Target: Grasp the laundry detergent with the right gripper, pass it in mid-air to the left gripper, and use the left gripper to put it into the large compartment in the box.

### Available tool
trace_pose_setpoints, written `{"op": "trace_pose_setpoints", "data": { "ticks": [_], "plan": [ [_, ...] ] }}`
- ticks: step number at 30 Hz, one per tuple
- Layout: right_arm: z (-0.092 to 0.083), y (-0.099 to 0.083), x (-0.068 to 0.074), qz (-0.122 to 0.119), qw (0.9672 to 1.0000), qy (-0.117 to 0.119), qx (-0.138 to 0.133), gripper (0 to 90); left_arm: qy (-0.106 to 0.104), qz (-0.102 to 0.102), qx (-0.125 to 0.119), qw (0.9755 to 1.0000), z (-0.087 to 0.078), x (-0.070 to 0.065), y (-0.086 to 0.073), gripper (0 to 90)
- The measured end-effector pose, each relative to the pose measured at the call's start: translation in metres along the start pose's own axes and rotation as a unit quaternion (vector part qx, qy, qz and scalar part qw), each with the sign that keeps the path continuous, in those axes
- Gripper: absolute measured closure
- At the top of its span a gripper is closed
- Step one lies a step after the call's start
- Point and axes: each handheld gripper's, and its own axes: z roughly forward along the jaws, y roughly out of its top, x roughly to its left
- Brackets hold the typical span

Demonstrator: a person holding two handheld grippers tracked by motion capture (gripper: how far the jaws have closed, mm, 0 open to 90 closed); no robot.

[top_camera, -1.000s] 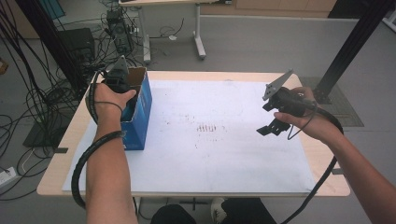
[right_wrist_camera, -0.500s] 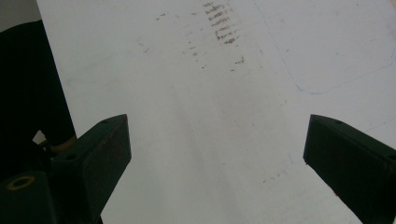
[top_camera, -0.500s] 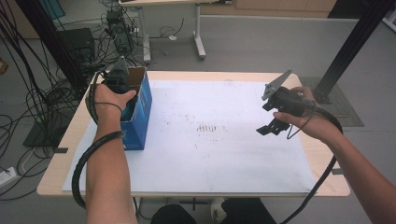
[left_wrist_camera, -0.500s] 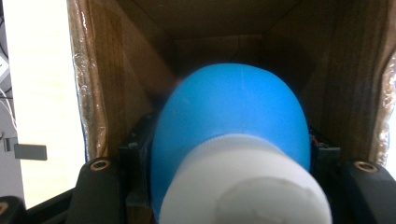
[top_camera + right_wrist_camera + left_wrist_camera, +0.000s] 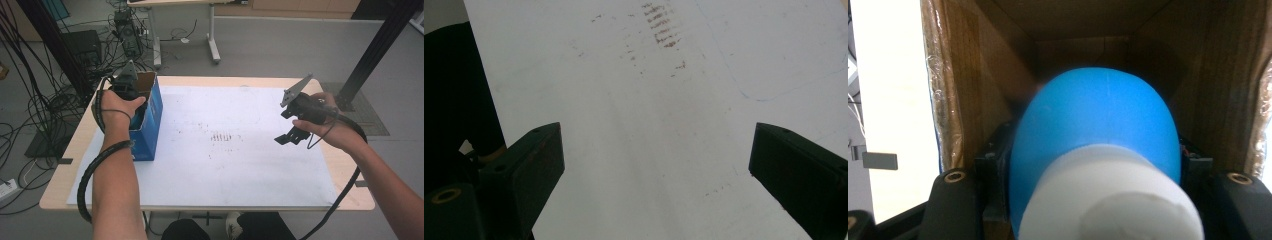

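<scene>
A blue cardboard box (image 5: 151,126) with an open top stands at the table's left edge. My left gripper (image 5: 126,88) reaches down into it. In the left gripper view the brown inner walls of the box (image 5: 973,75) surround my left gripper (image 5: 1093,150), which is shut on a rounded blue object with a white end (image 5: 1098,130). My right gripper (image 5: 292,136) hovers over the right side of the white sheet (image 5: 225,170). Its jaws stand wide apart, and the right gripper (image 5: 654,165) has only bare sheet (image 5: 624,100) between them.
The white sheet covers most of the wooden table (image 5: 350,200) and carries brown smudge marks (image 5: 222,136) near its middle and a faint blue outline (image 5: 774,85). Cables and a black frame post (image 5: 380,45) stand beyond the table.
</scene>
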Motion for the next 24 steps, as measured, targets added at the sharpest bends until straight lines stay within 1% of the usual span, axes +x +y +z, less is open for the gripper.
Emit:
{"op": "trace_pose_setpoints", "data": {
  "ticks": [10, 24],
  "plan": [
    [-0.0014, -0.002, -0.0006, 0.002, 1.0, -0.002, 0.0, 7.7, 0.002, 0.0, 0.001, 1.0, 0.0001, -0.001, 0.0005, 36.7],
    [-0.0006, -0.0011, -0.0009, 0.002, 1.0, 0.0, 0.002, 7.6, 0.001, -0.003, -0.002, 1.0, 0.0008, -0.0001, 0.001, 36.5]
  ]
}}
